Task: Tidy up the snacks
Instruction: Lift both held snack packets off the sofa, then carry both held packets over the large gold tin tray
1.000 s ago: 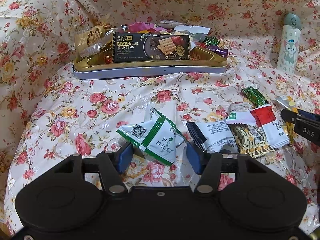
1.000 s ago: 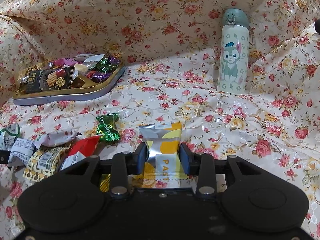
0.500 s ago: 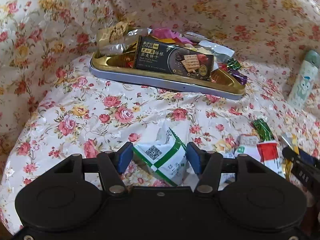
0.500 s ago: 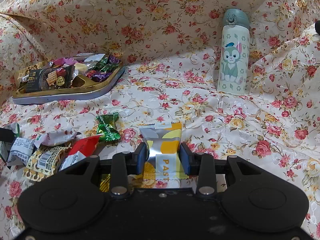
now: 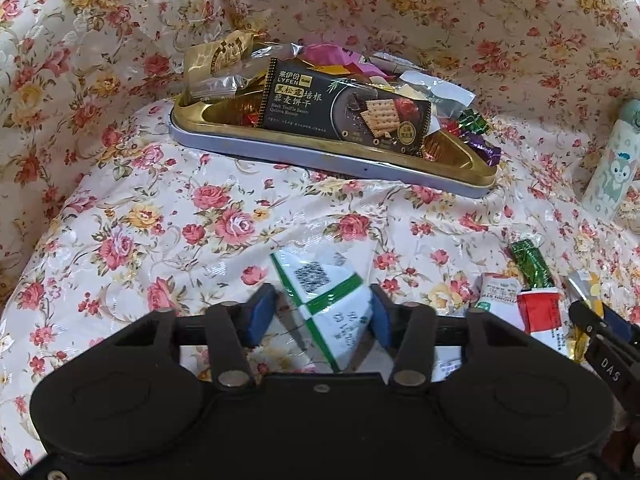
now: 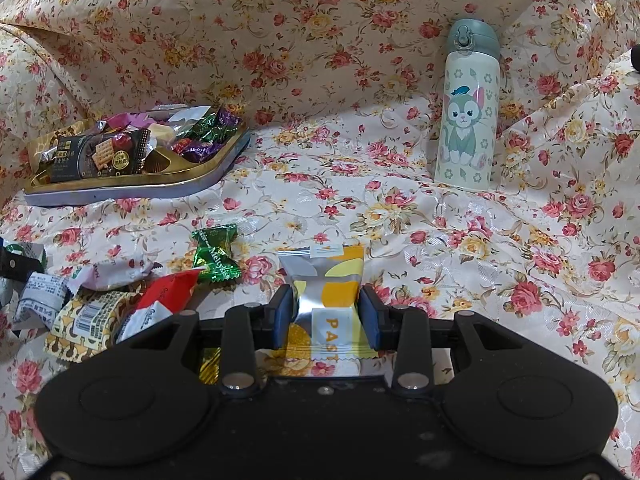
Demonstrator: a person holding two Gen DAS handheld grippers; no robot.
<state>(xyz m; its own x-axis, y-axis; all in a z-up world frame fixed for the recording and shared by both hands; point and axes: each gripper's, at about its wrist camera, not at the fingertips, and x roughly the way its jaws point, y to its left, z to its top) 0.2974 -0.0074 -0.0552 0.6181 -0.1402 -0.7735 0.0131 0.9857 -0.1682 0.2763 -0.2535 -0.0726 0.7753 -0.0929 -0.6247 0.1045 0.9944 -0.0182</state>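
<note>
My left gripper (image 5: 320, 314) is low over the floral cloth. Its jaws are closing on a white-and-green packet (image 5: 324, 292), which stands tilted between the blue pads and touches both. In the right wrist view my right gripper (image 6: 326, 316) is shut on a silver-and-yellow pastry packet (image 6: 324, 280) that rests on the cloth. A gold tray (image 5: 320, 160) with a lilac rim sits at the back, also seen at the left as the tray (image 6: 132, 190). It holds a black cracker pack (image 5: 344, 108) and several wrapped sweets.
Loose snacks lie between the two grippers: a green candy (image 6: 216, 256), a red-and-white packet (image 6: 160, 300) and a leopard-print packet (image 6: 88, 324). A cat-print bottle (image 6: 466, 120) stands upright at the back right. Floral cloth rises in folds behind everything.
The left jaws have narrowed around the white-and-green packet, which now stands more upright. The left gripper has rolled, so the tray looks tilted. The right gripper has not moved.
</note>
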